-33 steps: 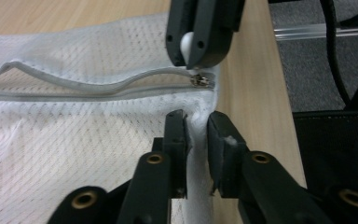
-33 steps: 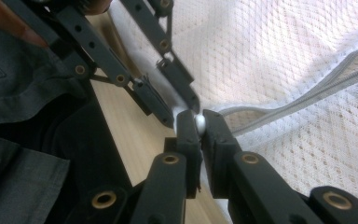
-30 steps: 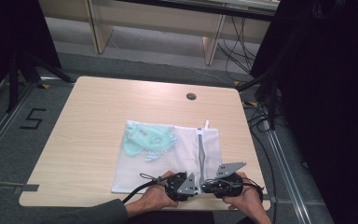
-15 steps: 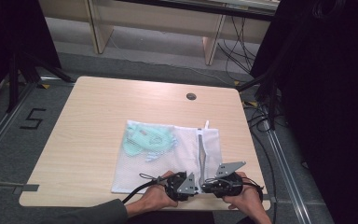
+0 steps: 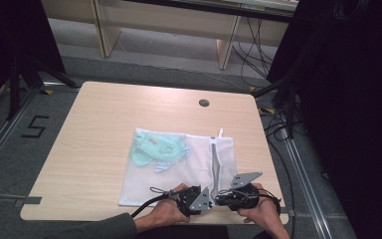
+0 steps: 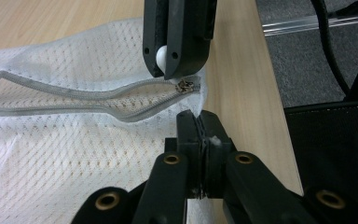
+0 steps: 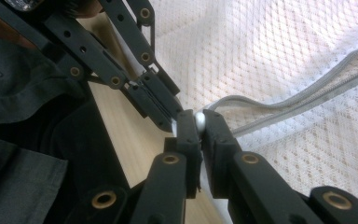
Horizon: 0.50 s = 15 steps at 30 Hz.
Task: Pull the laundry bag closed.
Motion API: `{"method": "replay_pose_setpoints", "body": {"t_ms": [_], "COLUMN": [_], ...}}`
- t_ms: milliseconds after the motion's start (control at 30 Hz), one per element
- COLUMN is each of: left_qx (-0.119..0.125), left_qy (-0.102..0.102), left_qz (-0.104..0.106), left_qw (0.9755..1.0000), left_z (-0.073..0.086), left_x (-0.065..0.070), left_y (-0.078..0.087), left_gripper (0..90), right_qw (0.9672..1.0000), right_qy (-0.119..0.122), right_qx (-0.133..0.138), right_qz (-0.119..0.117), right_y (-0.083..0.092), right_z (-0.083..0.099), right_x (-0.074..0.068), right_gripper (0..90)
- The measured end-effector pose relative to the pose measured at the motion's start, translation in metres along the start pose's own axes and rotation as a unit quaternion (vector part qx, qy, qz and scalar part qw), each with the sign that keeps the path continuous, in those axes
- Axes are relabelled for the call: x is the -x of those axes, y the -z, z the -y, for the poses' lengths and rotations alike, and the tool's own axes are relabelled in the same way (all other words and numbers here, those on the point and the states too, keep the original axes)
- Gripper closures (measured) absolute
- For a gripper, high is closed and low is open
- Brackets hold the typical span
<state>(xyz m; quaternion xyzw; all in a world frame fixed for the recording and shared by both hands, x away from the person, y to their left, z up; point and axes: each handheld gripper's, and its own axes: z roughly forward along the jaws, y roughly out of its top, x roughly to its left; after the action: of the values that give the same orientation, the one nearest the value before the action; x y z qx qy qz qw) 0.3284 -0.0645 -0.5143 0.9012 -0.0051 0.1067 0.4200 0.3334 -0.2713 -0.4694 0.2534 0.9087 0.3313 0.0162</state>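
A white mesh laundry bag [image 5: 184, 172] lies on the wooden table [image 5: 104, 119], and a teal garment [image 5: 156, 149] shows through its far left part. Its grey zipper [image 5: 215, 162] runs toward the near edge and gapes open [image 6: 74, 95]. Both grippers meet at the zipper's near end. My left gripper [image 6: 199, 122] is shut on the bag's mesh edge just beside the slider [image 6: 185, 85]. My right gripper [image 7: 197, 120] is shut on the white zipper pull [image 7: 199, 122], and in the left gripper view it [image 6: 168, 67] comes in from the top, over the slider.
The bag's near edge lies close to the table's front edge [image 5: 129, 219]. A round cable hole [image 5: 204, 103] sits at the table's far side. Cables [image 5: 278, 127] trail on the floor to the right. Bare wood extends left of the bag.
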Motion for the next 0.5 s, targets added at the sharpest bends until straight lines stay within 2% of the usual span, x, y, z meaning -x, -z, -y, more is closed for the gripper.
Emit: {"method": "replay_pose_setpoints", "body": {"t_ms": [33, 67, 100, 167, 200, 233, 267, 333, 367, 400, 500], "left_qx": [-0.002, -0.001, -0.001, -0.001, 0.000, 0.000, 0.000, -0.002, -0.003, -0.004, -0.003], "left_qy": [-0.010, -0.013, -0.012, -0.011, -0.010, -0.010, -0.010, -0.011, -0.013, -0.013, 0.001], "left_qz": [-0.002, -0.002, -0.002, 0.000, 0.002, 0.005, 0.008, 0.008, 0.009, 0.008, 0.014], "left_qw": [0.9999, 0.9999, 0.9999, 0.9999, 1.0000, 0.9999, 0.9999, 0.9999, 0.9999, 0.9999, 0.9999], "left_z": [-0.0003, -0.0004, -0.0006, -0.0010, -0.0010, -0.0008, -0.0007, -0.0004, -0.0003, -0.0002, 0.0005], "left_x": [-0.0003, -0.0002, -0.0003, -0.0007, -0.0010, -0.0012, -0.0014, -0.0009, -0.0007, -0.0007, -0.0008], "left_y": [0.0005, 0.0006, 0.0008, 0.0010, 0.0013, 0.0014, 0.0014, 0.0010, 0.0010, 0.0011, 0.0006], "left_gripper": [88.7, 88.8, 88.8, 89.0, 89.0, 89.0, 89.1, 89.2, 89.2, 89.2, 89.3], "right_qw": [1.0000, 1.0000, 1.0000, 1.0000, 1.0000, 0.9999, 1.0000, 1.0000, 0.9999, 0.9999, 0.9998], "right_qy": [0.005, 0.001, 0.002, -0.007, -0.001, -0.015, -0.002, -0.002, -0.012, -0.006, -0.009], "right_qx": [0.002, -0.001, 0.001, -0.006, 0.002, -0.001, 0.002, -0.009, -0.012, -0.013, -0.016], "right_qz": [0.002, 0.000, 0.006, 0.000, 0.002, -0.001, 0.000, -0.002, -0.002, -0.006, -0.009], "right_y": [-0.0003, -0.0001, -0.0014, -0.0011, -0.0026, -0.0020, -0.0038, -0.0049, -0.0053, -0.0057, -0.0068], "right_z": [0.0002, 0.0001, 0.0006, 0.0010, 0.0013, 0.0012, 0.0008, 0.0001, -0.0003, -0.0008, -0.0015], "right_x": [0.0009, 0.0011, 0.0020, 0.0033, 0.0046, 0.0038, 0.0060, 0.0063, 0.0056, 0.0070, 0.0082], "right_gripper": [86.6, 86.6, 86.6, 86.6, 86.6, 86.6, 86.6, 86.6, 86.6, 86.6, 86.6]}}
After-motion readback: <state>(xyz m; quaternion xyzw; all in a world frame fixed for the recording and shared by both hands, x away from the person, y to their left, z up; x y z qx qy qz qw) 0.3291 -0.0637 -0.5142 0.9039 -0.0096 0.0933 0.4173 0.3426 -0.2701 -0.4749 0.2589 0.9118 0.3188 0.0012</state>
